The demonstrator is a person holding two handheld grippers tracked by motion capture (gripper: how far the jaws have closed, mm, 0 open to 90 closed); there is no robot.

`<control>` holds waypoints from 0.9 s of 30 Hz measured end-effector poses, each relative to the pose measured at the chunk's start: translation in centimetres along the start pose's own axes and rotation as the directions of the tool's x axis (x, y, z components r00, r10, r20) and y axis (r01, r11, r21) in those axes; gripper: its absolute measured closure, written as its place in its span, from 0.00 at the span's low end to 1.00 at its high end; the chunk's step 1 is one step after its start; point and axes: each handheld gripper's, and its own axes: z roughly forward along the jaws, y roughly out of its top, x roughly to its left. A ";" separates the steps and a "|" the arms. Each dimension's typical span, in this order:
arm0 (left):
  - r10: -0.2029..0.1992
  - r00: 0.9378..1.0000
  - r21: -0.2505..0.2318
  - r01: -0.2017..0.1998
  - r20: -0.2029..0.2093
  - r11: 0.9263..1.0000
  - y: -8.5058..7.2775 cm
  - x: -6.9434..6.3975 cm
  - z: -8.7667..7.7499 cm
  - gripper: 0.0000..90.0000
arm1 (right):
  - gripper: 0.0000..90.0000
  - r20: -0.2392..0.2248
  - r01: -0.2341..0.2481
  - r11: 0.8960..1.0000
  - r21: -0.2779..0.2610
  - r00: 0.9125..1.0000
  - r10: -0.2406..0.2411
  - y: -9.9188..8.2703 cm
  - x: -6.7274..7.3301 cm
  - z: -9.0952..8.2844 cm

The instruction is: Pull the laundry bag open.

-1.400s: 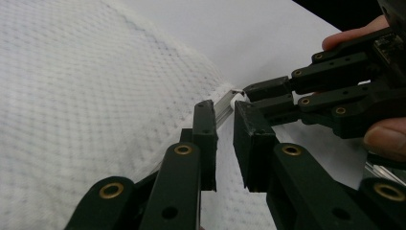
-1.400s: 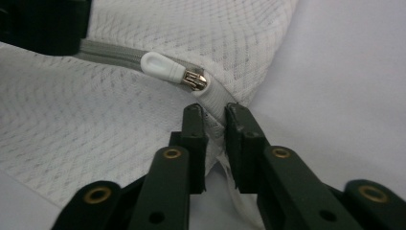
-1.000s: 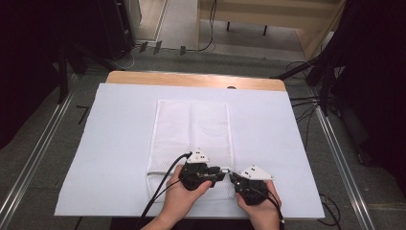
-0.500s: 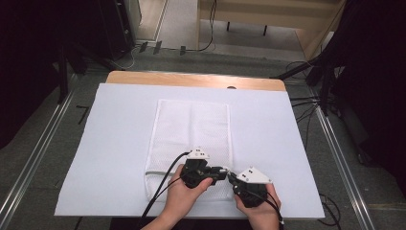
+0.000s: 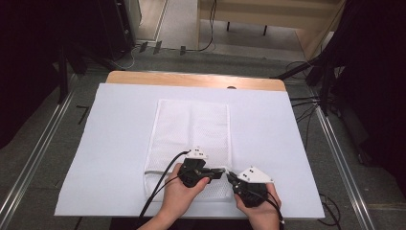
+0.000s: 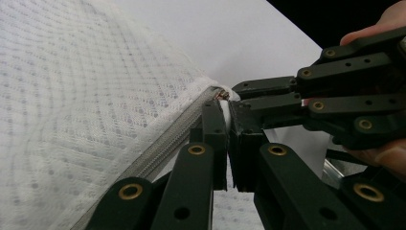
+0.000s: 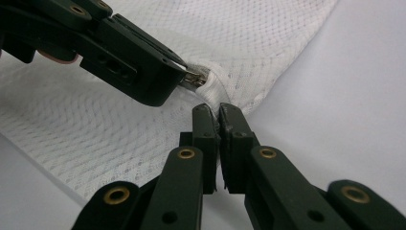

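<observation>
A white mesh laundry bag [image 5: 191, 143] is laid flat, stretching away from the two grippers. Its zipped near corner is raised slightly, the metal zip pull [image 7: 194, 78] seen at that corner, right at the jaw tips.

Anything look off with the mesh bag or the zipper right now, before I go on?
Nothing stands out. The white mesh bag lies flat and square on the white sheet. The left gripper is shut on the zipper pull; the right gripper pinches the bag's corner beside it, which bunches slightly.
</observation>
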 end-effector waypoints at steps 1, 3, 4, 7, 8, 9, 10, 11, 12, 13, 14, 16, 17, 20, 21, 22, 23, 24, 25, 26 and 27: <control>0.003 1.000 0.002 -0.003 0.001 1.000 0.0 0.0 -0.1 0.98 | 0.98 -0.002 0.007 1.000 -0.002 1.000 -0.007 0.1 0.0 0.0; 0.007 1.000 0.000 -0.007 0.001 1.000 0.0 0.1 -0.3 0.98 | 0.98 -0.003 0.006 1.000 -0.003 1.000 -0.006 0.2 0.1 -0.1; 0.010 1.000 0.003 -0.010 0.003 1.000 0.0 0.2 -0.3 0.98 | 0.98 -0.001 0.008 1.000 -0.001 1.000 -0.008 0.3 0.1 -0.2; 0.006 1.000 0.007 -0.006 0.005 1.000 0.0 0.3 -0.4 0.98 | 0.98 -0.001 0.007 1.000 -0.002 1.000 -0.007 0.4 0.2 -0.2; 0.007 1.000 0.009 -0.007 0.006 1.000 0.0 0.3 -0.4 0.98 | 0.99 -0.003 0.006 1.000 0.001 1.000 -0.006 0.4 0.2 -0.1; 0.004 1.000 0.009 -0.005 0.009 1.000 -0.1 0.4 -0.4 0.98 | 0.99 -0.004 0.006 1.000 0.001 1.000 -0.006 0.4 0.2 -0.1; 0.004 1.000 0.009 -0.005 0.009 1.000 -0.1 0.4 -0.4 0.98 | 0.99 -0.004 0.006 1.000 0.001 1.000 -0.006 0.4 0.2 -0.1; 0.003 1.000 0.005 -0.003 0.012 1.000 -0.1 0.5 -0.3 0.98 | 0.99 -0.003 0.006 1.000 0.003 1.000 -0.006 0.4 0.2 -0.1; 0.000 1.000 0.007 0.000 0.012 1.000 -0.2 0.6 -0.4 0.98 | 0.99 -0.001 0.005 1.000 0.006 1.000 -0.005 0.5 0.3 -0.1; -0.003 1.000 0.006 0.003 0.013 1.000 -0.3 0.6 -0.4 0.98 | 0.99 -0.001 0.007 1.000 0.008 1.000 -0.007 0.5 0.3 -0.1; -0.001 1.000 0.006 0.001 0.016 1.000 -0.3 0.7 -0.4 0.98 | 0.99 -0.001 0.006 1.000 0.006 1.000 -0.006 0.5 0.3 -0.1; -0.001 1.000 0.007 0.001 0.014 1.000 -0.4 0.7 -0.6 0.98 | 0.99 -0.004 0.005 1.000 0.008 1.000 -0.005 0.5 0.4 -0.1; -0.001 1.000 0.003 0.001 0.018 1.000 -0.4 0.8 -0.7 0.98 | 0.99 -0.005 0.003 1.000 0.003 1.000 -0.003 0.6 0.4 -0.1; -0.006 1.000 -0.004 0.006 0.025 1.000 -0.4 0.8 -0.9 0.98 | 1.00 -0.006 0.007 1.000 -0.006 1.000 -0.007 0.8 0.7 -0.4; -0.005 1.000 -0.009 0.005 0.029 1.000 -0.4 0.9 -1.2 0.98 | 1.00 -0.010 0.009 1.000 -0.010 1.000 -0.010 0.9 0.8 -0.5; -0.005 1.000 -0.009 0.005 0.029 1.000 -0.4 0.9 -1.2 0.98 | 1.00 -0.008 0.011 1.000 -0.016 1.000 -0.011 0.9 0.9 -0.5; -0.007 0.999 -0.003 0.008 0.034 1.000 -0.4 1.1 -1.4 0.98 | 1.00 -0.007 0.010 1.000 -0.013 1.000 -0.010 1.0 0.9 -0.5; -0.006 1.000 0.002 0.006 0.013 1.000 -0.4 1.1 -1.4 0.98 | 1.00 -0.009 0.015 1.000 -0.013 1.000 -0.016 1.0 0.9 -0.5; 0.005 1.000 0.006 -0.005 -0.015 1.000 -0.5 1.4 -1.5 0.98 | 1.00 0.006 0.015 1.000 -0.009 1.000 -0.015 1.1 0.9 -0.4; -0.014 1.000 0.010 0.015 -0.020 1.000 -0.6 1.9 -1.7 0.98 | 1.00 0.038 0.015 1.000 -0.008 0.999 -0.015 1.0 0.8 -0.5; -0.047 0.999 0.003 0.047 -0.004 0.999 -0.9 2.6 -1.9 0.98 | 1.00 0.049 0.002 1.000 -0.012 0.999 -0.001 1.0 0.4 -0.7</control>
